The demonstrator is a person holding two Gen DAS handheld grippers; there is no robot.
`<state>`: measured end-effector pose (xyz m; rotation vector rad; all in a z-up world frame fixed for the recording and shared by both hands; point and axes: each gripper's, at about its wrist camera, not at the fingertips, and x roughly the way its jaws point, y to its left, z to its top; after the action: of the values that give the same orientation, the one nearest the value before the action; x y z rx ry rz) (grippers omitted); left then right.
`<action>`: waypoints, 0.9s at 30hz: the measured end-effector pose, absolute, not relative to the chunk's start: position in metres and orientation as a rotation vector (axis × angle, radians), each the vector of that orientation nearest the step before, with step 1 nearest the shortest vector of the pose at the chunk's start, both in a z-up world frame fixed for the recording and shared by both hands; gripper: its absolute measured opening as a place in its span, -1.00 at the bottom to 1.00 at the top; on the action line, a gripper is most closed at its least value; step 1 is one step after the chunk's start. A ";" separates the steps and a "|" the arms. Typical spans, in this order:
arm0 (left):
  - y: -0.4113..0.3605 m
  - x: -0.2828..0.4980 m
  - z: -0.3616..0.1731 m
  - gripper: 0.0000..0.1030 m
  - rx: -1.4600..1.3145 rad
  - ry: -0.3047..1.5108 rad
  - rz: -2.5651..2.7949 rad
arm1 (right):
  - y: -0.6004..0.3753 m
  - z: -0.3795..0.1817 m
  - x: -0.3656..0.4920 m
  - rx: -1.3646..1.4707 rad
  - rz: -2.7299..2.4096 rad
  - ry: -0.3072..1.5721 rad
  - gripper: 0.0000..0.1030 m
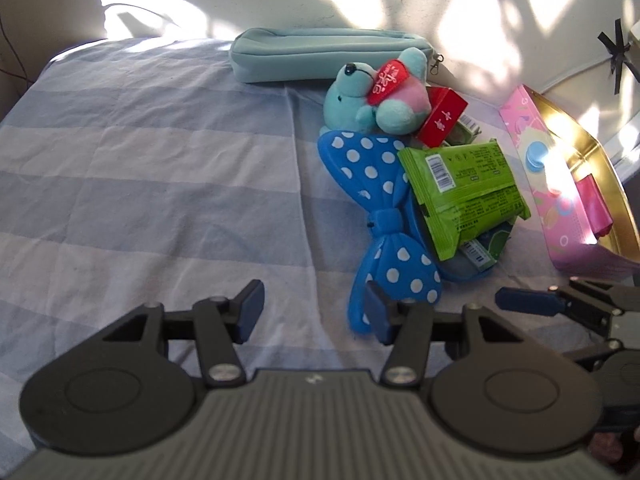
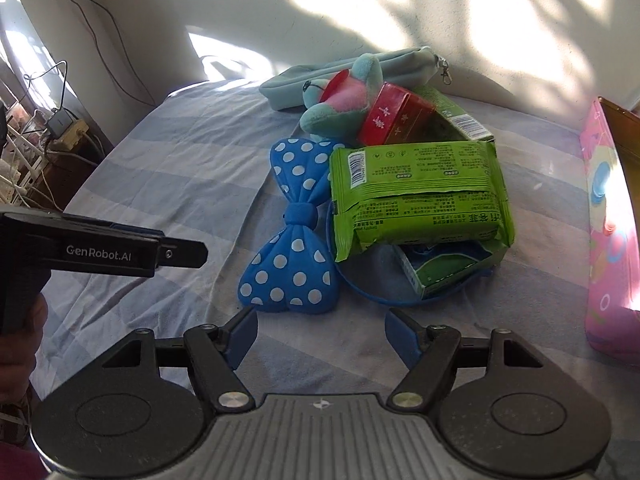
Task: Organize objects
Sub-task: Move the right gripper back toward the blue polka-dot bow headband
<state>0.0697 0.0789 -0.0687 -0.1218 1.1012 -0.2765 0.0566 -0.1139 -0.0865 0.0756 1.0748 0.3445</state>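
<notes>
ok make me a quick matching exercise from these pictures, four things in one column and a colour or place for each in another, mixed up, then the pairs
Things:
1. bow headband
2. snack packet
3. pencil pouch
4. small box

Descriptions:
A. red, leaning against the plush toy
B. pale blue, farthest back by the wall
C. blue with white dots
D. green, lying on top of the pile

Pairs: 1-C, 2-D, 3-B, 4-A
</notes>
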 end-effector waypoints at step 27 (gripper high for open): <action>0.137 0.097 -0.069 0.30 -0.220 1.110 -0.236 | -0.088 -0.100 0.086 -0.192 0.501 1.099 0.24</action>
<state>0.0966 0.1374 -0.0693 -0.2196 1.1105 -0.2363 0.0858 -0.0877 -0.0997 -0.1917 1.0988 0.5006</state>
